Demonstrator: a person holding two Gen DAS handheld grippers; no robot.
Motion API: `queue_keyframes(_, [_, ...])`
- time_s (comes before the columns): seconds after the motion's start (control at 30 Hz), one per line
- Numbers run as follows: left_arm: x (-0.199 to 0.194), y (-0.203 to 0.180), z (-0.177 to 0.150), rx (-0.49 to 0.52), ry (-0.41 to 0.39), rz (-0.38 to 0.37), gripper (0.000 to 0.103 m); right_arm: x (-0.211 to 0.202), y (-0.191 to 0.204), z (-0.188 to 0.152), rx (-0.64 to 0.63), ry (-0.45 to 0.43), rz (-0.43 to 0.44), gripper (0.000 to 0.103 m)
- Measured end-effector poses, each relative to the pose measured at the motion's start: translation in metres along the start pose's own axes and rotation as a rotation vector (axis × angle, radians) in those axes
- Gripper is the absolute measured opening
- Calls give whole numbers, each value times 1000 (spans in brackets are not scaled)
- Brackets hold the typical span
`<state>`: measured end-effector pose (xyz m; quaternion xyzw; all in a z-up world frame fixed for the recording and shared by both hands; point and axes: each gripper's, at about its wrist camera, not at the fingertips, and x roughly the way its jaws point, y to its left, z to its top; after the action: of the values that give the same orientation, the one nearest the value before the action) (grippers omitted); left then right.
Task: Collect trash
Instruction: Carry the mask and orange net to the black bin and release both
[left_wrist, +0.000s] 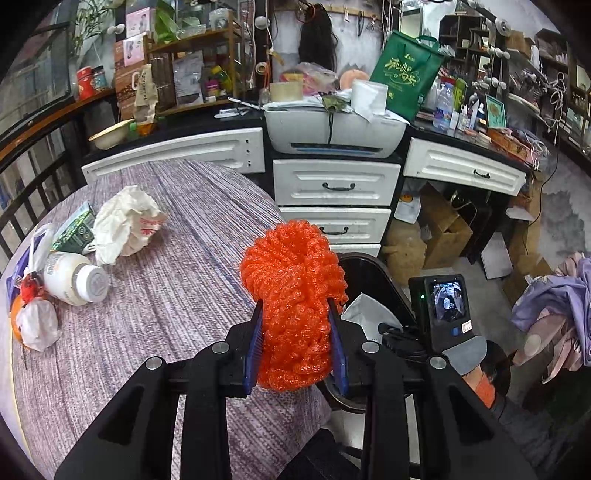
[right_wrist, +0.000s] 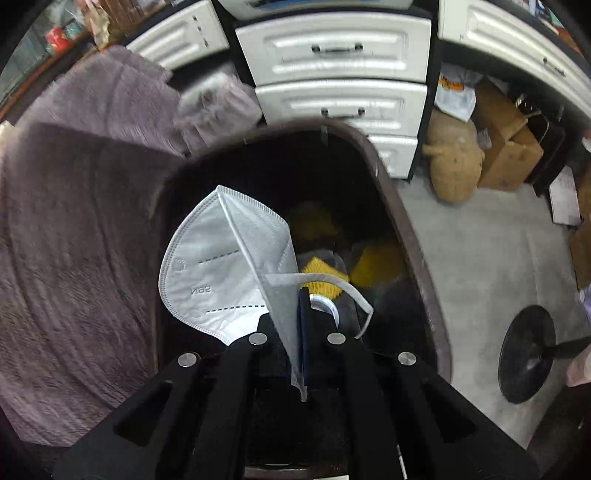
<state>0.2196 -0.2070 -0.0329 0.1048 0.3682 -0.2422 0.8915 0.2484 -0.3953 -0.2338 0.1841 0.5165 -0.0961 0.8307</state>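
Note:
My left gripper (left_wrist: 295, 306) is shut on an orange foam net (left_wrist: 293, 295) and holds it above the table's right edge, beside the dark trash bin (left_wrist: 369, 266). My right gripper (right_wrist: 295, 295) is shut on a white N95 face mask (right_wrist: 225, 258) and holds it over the open bin (right_wrist: 417, 236). Yellow trash (right_wrist: 376, 262) lies inside the bin. The mask also shows in the left wrist view (left_wrist: 364, 314). A crumpled white bag (left_wrist: 125, 225), a green carton (left_wrist: 75, 230), a white pill bottle (left_wrist: 75, 277) and a small tied bag (left_wrist: 35, 323) lie on the table's left.
The table has a purple-grey cloth (left_wrist: 177, 295). White drawers (left_wrist: 332, 184) and a printer (left_wrist: 332, 129) stand behind the bin. Cardboard boxes (right_wrist: 506, 147) and a tan sack (right_wrist: 454, 166) sit on the floor to the right. A black stool base (right_wrist: 526, 354) is near.

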Motion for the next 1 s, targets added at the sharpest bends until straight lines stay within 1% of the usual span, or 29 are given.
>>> queue_keyframes(0.03, [3, -3, 0, 6, 8, -4, 31, 1, 0, -2, 5, 7, -1, 30])
queue_keyframes(0.07, [6, -5, 1, 10, 14, -8, 31, -1, -1, -5, 4, 4, -6, 42])
queue_keyframes(0.1, [8, -6, 1, 13, 19, -11, 31, -4, -1, -6, 2, -11, -16, 65])
queue_keyframes(0.13, [11, -8, 1, 18, 26, -14, 31, -9, -1, -8, -3, -36, -30, 70])
queue_keyframes(0.23, [18, -14, 0, 31, 41, -22, 31, -23, -2, -11, -15, -63, -37, 70])
queue_keyframes(0.33, [26, -22, 0, 47, 61, -36, 31, -41, -11, -13, 18, -96, -25, 70])
queue_keyframes(0.43, [35, -33, 0, 77, 78, -43, 31, -63, -22, -14, 45, -149, -45, 71])
queue_keyframes(0.57, [49, -51, 0, 118, 112, -63, 31, -95, -47, -15, 111, -227, -70, 73])
queue_keyframes(0.7, [65, -69, 1, 171, 137, -68, 31, -121, -72, -13, 186, -286, -102, 76])
queue_keyframes(0.87, [91, -86, -2, 199, 208, -84, 31, -144, -99, -13, 271, -343, -126, 76])
queue_keyframes(1.0, [111, -98, -6, 223, 258, -83, 31, -156, -112, -14, 301, -367, -131, 76])
